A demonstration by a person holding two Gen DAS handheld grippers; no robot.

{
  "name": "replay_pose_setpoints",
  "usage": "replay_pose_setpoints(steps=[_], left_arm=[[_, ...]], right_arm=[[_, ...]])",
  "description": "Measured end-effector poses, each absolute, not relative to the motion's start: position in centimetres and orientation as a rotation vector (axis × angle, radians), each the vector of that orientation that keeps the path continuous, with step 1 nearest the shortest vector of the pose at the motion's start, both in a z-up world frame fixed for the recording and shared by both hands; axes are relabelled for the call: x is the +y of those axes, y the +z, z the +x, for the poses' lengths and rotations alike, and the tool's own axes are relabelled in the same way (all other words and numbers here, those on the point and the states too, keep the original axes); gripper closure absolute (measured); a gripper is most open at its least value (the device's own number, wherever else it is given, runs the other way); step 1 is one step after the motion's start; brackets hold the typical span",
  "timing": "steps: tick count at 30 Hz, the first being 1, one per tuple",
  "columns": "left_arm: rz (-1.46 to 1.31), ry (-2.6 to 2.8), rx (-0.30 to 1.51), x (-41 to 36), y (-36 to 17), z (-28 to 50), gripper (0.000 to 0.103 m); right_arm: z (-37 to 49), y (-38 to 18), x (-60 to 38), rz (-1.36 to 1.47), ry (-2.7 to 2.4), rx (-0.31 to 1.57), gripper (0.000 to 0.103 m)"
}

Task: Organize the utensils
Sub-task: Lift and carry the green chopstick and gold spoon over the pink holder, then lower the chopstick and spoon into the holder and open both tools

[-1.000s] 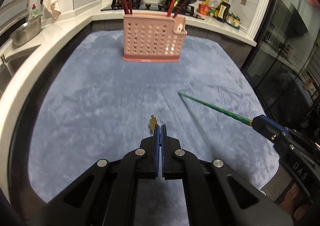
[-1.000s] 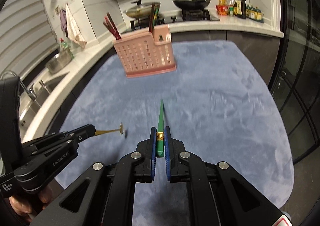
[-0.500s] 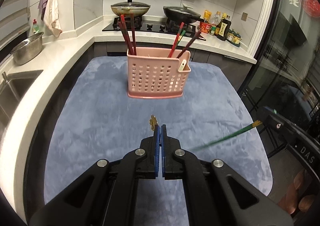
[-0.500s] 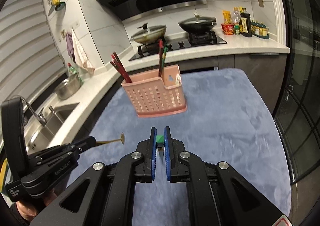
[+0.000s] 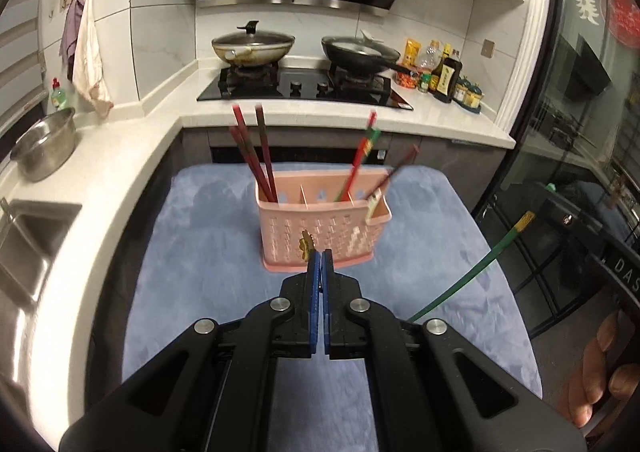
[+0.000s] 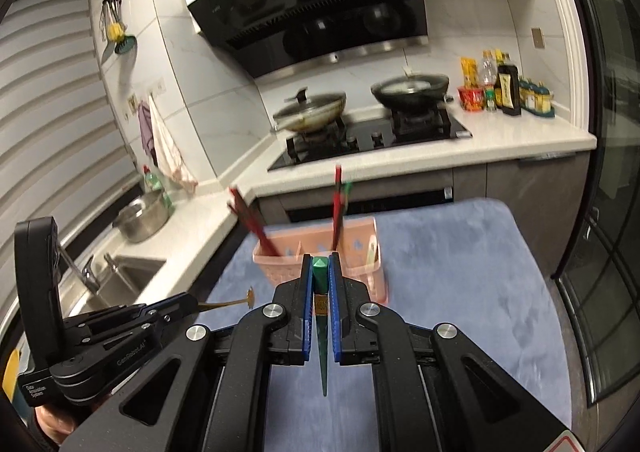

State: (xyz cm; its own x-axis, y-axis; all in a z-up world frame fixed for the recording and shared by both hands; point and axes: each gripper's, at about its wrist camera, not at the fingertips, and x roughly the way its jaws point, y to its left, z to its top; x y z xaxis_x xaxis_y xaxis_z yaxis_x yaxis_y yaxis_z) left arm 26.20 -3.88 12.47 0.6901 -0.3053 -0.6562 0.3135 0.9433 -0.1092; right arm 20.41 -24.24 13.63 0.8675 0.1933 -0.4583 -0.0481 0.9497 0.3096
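A pink perforated basket (image 5: 320, 236) stands on the blue-grey mat (image 5: 200, 252), with red chopsticks (image 5: 256, 156) in its left compartment and red and green ones on the right. My left gripper (image 5: 321, 256) is shut on a thin gold utensil (image 5: 306, 245), whose ornate end pokes out in front of the basket wall. From the right wrist view, the left gripper (image 6: 192, 302) and gold utensil (image 6: 236, 302) sit left of the basket (image 6: 360, 252). My right gripper (image 6: 320, 264) is shut on a green chopstick (image 6: 321, 332), thick end up. That green chopstick (image 5: 472, 272) slants at the right.
Behind the mat are a hob with two lidded pans (image 5: 252, 44), bottles (image 5: 448, 76) at the right and a steel bowl (image 5: 44, 148) beside a sink (image 5: 24, 236) on the left. A glass door (image 5: 580, 172) borders the right. A person's fingers (image 5: 600, 372) show at lower right.
Both grippers have risen and come closer to the basket, each still holding its utensil. The green chopstick has swung from pointing forward over the mat to hanging tip-down.
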Motion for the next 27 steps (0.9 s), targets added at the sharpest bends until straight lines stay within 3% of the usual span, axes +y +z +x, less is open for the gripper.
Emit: replay_pose_setpoints(steps=[14, 27], left_arm=[[-0.019, -0.353, 0.812, -4.2, 15.1, 36.9, 0.102], [-0.021, -0.316, 0.861, -4.9, 11.5, 41.1, 0.102]], right_arm=[[31.0, 20.5, -23.9, 0.305, 0.12, 0.352, 0.096], [37.3, 16.0, -22.9, 0.283, 0.108, 0.451, 0.096]])
